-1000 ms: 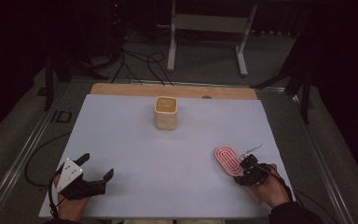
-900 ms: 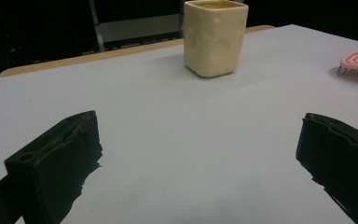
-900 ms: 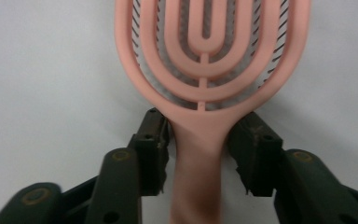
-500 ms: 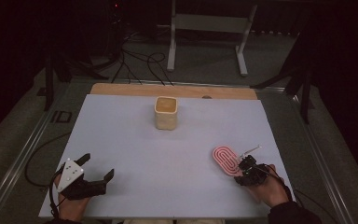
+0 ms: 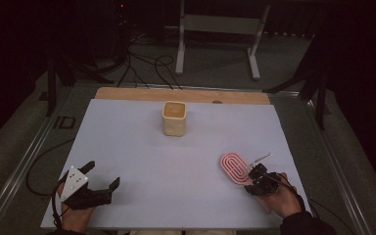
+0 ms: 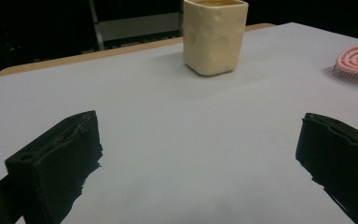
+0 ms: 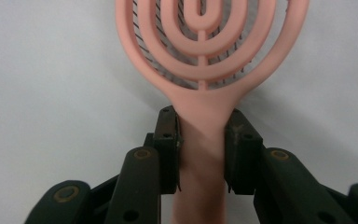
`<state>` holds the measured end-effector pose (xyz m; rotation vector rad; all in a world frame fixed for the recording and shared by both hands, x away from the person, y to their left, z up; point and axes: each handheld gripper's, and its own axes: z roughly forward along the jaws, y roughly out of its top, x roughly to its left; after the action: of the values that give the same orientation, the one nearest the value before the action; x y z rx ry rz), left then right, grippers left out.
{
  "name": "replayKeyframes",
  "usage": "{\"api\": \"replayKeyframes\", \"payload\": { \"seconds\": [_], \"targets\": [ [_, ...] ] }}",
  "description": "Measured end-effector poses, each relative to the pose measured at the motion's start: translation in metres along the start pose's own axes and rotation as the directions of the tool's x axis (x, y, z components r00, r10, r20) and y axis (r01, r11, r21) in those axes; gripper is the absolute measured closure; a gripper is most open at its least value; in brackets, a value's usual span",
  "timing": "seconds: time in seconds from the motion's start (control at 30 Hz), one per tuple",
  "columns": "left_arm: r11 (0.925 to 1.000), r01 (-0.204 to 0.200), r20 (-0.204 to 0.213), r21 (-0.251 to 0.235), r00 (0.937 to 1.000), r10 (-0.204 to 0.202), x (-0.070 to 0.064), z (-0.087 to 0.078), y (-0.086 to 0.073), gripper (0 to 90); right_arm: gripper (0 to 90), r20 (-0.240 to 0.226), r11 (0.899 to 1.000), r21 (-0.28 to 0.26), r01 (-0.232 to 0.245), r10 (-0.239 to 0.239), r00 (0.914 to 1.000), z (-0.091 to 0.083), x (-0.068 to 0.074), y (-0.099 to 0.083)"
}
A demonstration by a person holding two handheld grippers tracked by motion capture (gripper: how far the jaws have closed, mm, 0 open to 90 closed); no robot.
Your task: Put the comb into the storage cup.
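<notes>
A pink vented hairbrush [image 5: 233, 168] lies near the table's front right, bristles down. My right gripper [image 5: 253, 177] is shut on the brush's handle [image 7: 200, 140], its two black jaws pressed against either side of it just below the head [image 7: 200, 42]. A cream, dimpled square cup [image 5: 174, 118] stands upright in the middle of the far half of the table, also seen as the cup [image 6: 214, 35] ahead of my left jaws. My left gripper [image 5: 103, 176] rests at the front left, open wide with nothing between its jaws; the brush [image 6: 356, 63] shows at that view's right edge.
The white table top [image 5: 142, 161] ends in a wooden strip [image 5: 181, 94] at the far edge. Metal rails run along both sides. Cables and a stand's legs [image 5: 218, 44] lie on the dark floor beyond.
The brush and my right gripper have shifted only slightly. The left gripper and the cup stay where they were.
</notes>
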<state>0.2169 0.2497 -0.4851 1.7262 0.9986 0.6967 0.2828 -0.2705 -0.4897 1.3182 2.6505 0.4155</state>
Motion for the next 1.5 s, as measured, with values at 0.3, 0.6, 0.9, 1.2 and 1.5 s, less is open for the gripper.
{"api": "replayKeyframes", "payload": {
  "seconds": [0.3,0.6,0.9,1.2,1.5],
  "targets": [
    [1.0,-0.001,0.0,0.002,1.0,0.001,0.0,0.0,0.0,0.5,70.6,-0.011,0.998,-0.064,-0.011,0.01,0.9999,-0.001,0.002,0.006],
    [1.0,-0.001,0.002,0.005,1.0,0.001,0.0,0.001,0.0,0.6,71.0,-0.047,0.989,-0.142,-0.048,0.042,0.998,-0.006,0.002,0.012],
    [0.9999,-0.002,0.002,0.011,1.0,0.002,-0.001,0.002,-0.001,0.6,71.1,-0.108,0.977,-0.205,-0.052,0.03,0.9937,-0.004,0.003,0.019],
    [0.9998,-0.005,0.003,0.02,1.0,0.005,-0.002,0.003,-0.002,0.6,71.3,-0.176,0.946,-0.313,-0.079,0.024,0.9841,-0.003,0.004,0.03],
    [0.9997,-0.001,0.006,0.026,1.0,0.001,-0.003,0.005,-0.002,0.6,71.6,-0.29,0.888,-0.436,-0.148,0.017,0.957,-0.003,0.004,0.041]
  ]
}}
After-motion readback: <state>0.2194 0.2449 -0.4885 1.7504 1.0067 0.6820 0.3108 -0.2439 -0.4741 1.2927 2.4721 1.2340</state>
